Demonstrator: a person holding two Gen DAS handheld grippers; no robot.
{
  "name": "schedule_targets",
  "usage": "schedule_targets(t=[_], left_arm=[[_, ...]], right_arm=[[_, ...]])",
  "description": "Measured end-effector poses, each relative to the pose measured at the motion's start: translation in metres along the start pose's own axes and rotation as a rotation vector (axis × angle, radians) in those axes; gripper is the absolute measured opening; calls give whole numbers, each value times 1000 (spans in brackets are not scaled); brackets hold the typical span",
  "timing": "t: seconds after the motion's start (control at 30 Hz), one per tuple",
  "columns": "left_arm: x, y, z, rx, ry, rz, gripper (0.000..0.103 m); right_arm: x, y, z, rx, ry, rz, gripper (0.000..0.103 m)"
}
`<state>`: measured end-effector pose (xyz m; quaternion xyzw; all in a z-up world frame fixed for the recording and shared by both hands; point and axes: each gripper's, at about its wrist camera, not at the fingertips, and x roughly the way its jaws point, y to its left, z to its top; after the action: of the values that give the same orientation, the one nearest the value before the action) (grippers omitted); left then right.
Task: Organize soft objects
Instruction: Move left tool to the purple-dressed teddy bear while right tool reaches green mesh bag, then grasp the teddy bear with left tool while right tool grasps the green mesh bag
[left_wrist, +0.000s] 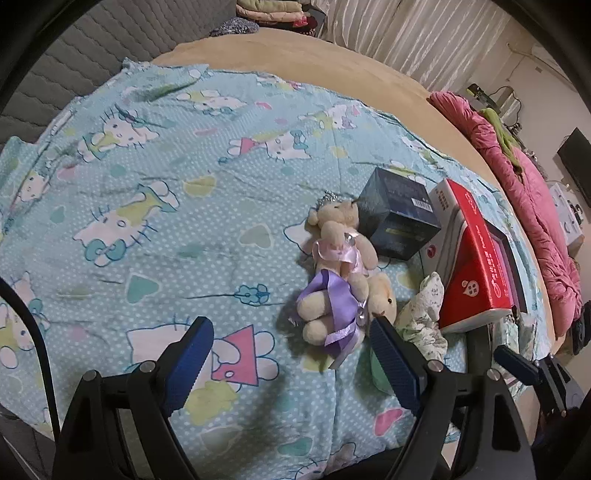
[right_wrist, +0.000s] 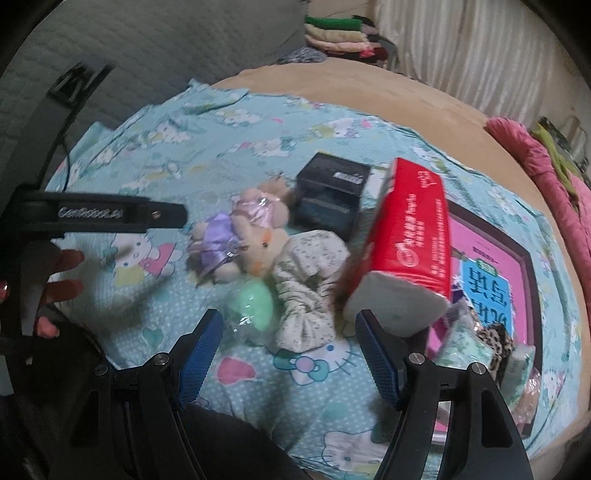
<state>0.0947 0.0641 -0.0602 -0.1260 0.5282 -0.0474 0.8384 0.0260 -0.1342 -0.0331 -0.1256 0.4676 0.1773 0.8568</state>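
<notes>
My left gripper (left_wrist: 291, 363), jaws wide and empty, sits low in the frame; the beige plush bear in a purple satin dress (left_wrist: 334, 310) lies just above, right of centre, long axis running up-frame.

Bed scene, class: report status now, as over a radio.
Both grippers, left and right, jaws open, empty. Teddies, scrunchie, green puff loose on blanket. Red tissue pack and dark box crowd them.

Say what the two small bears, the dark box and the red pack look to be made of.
Bears: cream plush, fuzzy nap, with glossy satin dresses. Dark box: likely printed cardboard, crisp edges and barcode label. Red pack: shiny plastic film around white tissue, seemingly.
</notes>
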Motion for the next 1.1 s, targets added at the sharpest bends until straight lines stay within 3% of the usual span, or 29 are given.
schedule_targets(t=[0.33, 0.67, 0.8, 1.1], left_arm=[[26, -1, -1, 14, 46, -19, 86], [43, -4, 2, 24, 61, -44, 86], [49, -5, 3, 23, 65, -59, 86], [66, -10, 7, 39, 80, -71, 86]], right_arm=[[34, 28, 1, -135, 59, 55, 76], [59, 38, 4, -200, 79, 38, 65], [69, 39, 4, -214, 92, 24, 54], [85, 32, 5, -218, 112, -4, 42]])
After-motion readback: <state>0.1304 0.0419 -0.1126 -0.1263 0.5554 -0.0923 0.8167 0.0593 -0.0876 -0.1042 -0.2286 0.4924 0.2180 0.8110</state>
